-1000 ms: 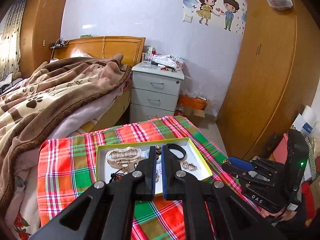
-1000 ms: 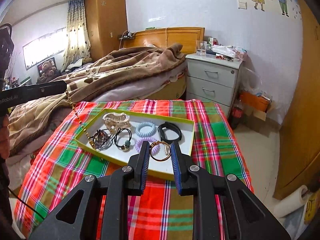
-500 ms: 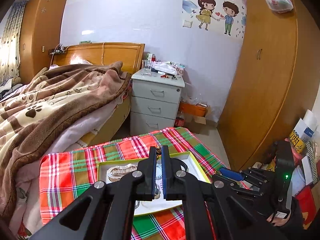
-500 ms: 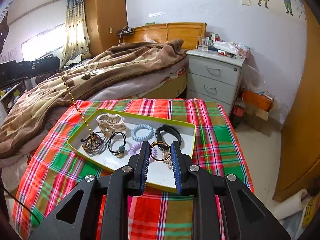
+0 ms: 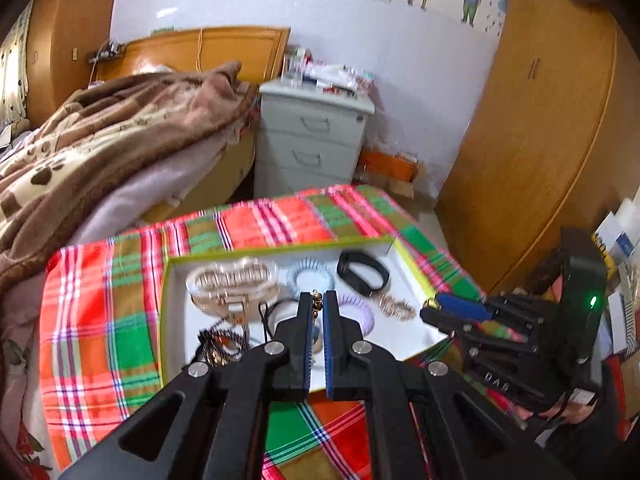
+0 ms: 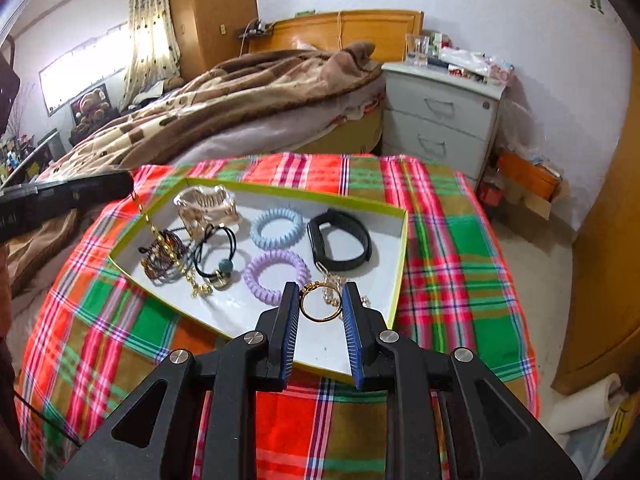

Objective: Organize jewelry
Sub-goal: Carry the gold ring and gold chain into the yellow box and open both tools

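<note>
The left gripper (image 5: 319, 309) has its jaws nearly together, pinching a gold bead chain (image 6: 160, 236) near its top end; in the right wrist view the chain hangs slack from those jaws and trails down into the tray (image 6: 401, 248), its lower end lying among the dark beaded bracelet (image 6: 160, 258) and the black hair tie (image 6: 214, 252) at the tray's left side. The right gripper (image 6: 320, 308) has its jaws part-way apart with a gold ring (image 6: 320, 304) held between the blue pads (image 6: 352, 332), the ring touching both pads, so the jaws are gripping it; the ring sits above the near part of the tray's white floor. Just ahead of the right jaws lies a lilac coil hair tie (image 6: 277, 276); beyond it a pale blue coil hair tie (image 6: 276, 227); ahead and to the right a black wristband (image 6: 340, 246); right at the jaw tips a small gold chain bracelet (image 6: 334, 284); far ahead and left a clear hair claw (image 6: 206, 208). The tray rests on a table covered with a red and green plaid cloth (image 6: 452, 280); beyond the table stand a bed (image 6: 240, 96) with a brown blanket and a grey nightstand (image 6: 440, 116). In the left wrist view the right gripper appears to the right of the left jaws, over the tray's right edge.
</note>
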Demonstrator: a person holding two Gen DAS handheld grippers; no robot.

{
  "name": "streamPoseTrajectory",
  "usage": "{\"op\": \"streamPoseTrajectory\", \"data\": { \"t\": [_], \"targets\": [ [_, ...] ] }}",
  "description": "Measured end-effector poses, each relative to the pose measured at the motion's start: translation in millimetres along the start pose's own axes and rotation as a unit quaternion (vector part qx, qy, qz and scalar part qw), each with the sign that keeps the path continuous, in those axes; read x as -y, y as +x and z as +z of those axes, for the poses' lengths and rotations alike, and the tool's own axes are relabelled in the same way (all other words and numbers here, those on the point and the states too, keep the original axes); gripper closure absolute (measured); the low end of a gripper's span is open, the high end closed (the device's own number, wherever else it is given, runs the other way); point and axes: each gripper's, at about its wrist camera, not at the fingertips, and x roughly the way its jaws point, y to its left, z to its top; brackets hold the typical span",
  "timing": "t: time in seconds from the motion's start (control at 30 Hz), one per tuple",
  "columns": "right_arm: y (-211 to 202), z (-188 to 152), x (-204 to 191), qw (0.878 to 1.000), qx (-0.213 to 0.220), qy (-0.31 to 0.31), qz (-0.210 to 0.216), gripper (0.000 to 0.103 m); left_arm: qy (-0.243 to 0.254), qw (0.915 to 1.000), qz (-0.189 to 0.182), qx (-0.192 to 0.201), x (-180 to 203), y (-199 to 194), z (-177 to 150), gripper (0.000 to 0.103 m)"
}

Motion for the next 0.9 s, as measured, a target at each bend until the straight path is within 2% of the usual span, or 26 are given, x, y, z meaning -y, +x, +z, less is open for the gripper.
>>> {"op": "streamPoseTrajectory", "data": {
  "t": [0.53, 0.9],
  "targets": [
    [33.0, -5.7, 4.3, 0.997, -0.062, -0.016, 0.034, 0.08, -0.011, 0.9969, 0.016, -0.076, -17.4, 52.3, -26.1, 0.098],
    [40.8, -1.7, 1.2, 0.996, -0.082, -0.034, 0.011, 0.08, -0.021, 0.9954, 0.024, -0.091, -22.5, 63.6, -33.3, 0.097]
  ]
}}
